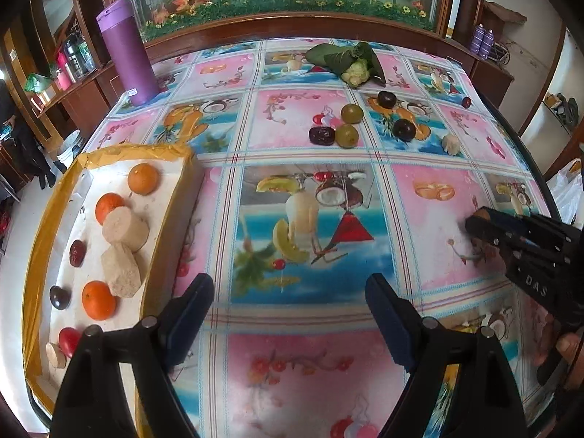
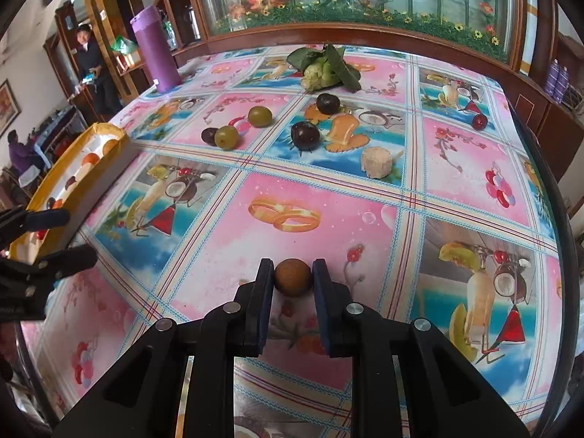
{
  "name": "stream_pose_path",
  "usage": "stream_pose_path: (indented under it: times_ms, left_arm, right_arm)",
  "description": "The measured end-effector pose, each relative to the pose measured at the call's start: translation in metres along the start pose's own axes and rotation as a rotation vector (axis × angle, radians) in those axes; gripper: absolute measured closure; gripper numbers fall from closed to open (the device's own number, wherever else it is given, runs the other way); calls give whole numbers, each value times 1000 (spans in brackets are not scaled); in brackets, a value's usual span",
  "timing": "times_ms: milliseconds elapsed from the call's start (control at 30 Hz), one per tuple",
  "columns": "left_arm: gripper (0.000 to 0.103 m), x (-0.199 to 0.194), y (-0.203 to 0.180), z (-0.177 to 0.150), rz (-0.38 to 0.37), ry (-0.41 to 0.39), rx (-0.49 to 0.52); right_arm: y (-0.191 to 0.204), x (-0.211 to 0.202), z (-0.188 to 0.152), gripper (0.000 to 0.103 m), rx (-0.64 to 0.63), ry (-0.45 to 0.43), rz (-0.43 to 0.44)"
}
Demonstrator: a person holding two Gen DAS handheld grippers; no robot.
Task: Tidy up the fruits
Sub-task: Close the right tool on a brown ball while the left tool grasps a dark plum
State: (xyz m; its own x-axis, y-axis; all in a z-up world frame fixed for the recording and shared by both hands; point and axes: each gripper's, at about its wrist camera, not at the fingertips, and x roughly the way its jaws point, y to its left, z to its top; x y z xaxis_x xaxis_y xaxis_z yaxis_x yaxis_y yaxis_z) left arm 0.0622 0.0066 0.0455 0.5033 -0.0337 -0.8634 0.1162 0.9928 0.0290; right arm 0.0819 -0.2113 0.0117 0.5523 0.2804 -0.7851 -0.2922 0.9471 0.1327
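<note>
My right gripper (image 2: 293,273) is shut on a small brown round fruit (image 2: 293,277), held just above the tablecloth; it shows at the right in the left wrist view (image 1: 474,224). My left gripper (image 1: 290,314) is open and empty, beside the yellow-rimmed tray (image 1: 171,219). The tray holds oranges (image 1: 143,179), pale cut pieces (image 1: 124,224), a red date (image 1: 77,253) and dark fruits. On the table lie green fruits (image 2: 226,137), dark plums (image 2: 305,135), a date (image 1: 322,135), a pale piece (image 2: 376,162) and a small red fruit (image 2: 479,121).
A purple bottle (image 1: 126,51) stands at the far left of the table. A leafy custard apple (image 2: 325,69) lies at the far edge. A wooden cabinet with glass runs behind. People stand at the left in the right wrist view (image 2: 91,62).
</note>
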Motion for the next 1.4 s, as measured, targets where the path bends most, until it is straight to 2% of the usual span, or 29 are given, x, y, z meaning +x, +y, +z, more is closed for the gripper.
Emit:
stream_pose_path:
  times_ms: [100,367,500,600,667,700,767,867,1000,1133,1200,1300,1333,1367,1400]
  left_arm:
    - [16,9,-2,22,-30,-10,-27]
    - [16,46,-6,82,-91,-45,-73]
    - [16,60,-15,111,-84,-74,-50]
    - [16,79,-21,127,-48,-45,-25]
    - [20,93,-20,129,-59,8,-15]
    - [31,97,-21,126,-92,45,-8]
    - [39,95,-23,112,-209,100,14]
    - [39,77,-25,85,-242,84,85]
    - [38,73,-20,82,-166,42,135]
    - [38,80,-15,98,-173,32,97]
    - [38,83,-22,100,-172,29,133]
    - [38,87,-36,97,-125,16,209]
    - [40,89,-37,95,-130,17,215]
    - [48,88,-37,93,-144,5,212]
    - [60,87,-36,92,-160,-3,209]
  right_arm:
    - [-3,-7,0,82,5,-21,4]
    - [-10,-7,-6,82,22,-11,22]
    - [-15,-2,-10,81,42,1,44]
    - [-17,-2,-9,81,51,-5,55]
    - [-18,-2,-9,81,53,-6,60]
    - [-18,-2,-8,81,53,-7,62]
    - [-19,-2,-8,81,56,-8,68]
    - [-22,-3,-10,81,74,-14,85]
    - [-24,-3,-12,81,88,-21,97]
    - [-24,-3,-11,81,91,-22,96]
    - [-24,-3,-11,81,93,-19,97]
    - [-24,-4,-12,81,92,-18,99]
    - [-24,-4,-12,81,94,-19,100]
    - [-24,-4,-12,81,97,-19,99]
    - [-24,-4,-12,81,100,-20,98]
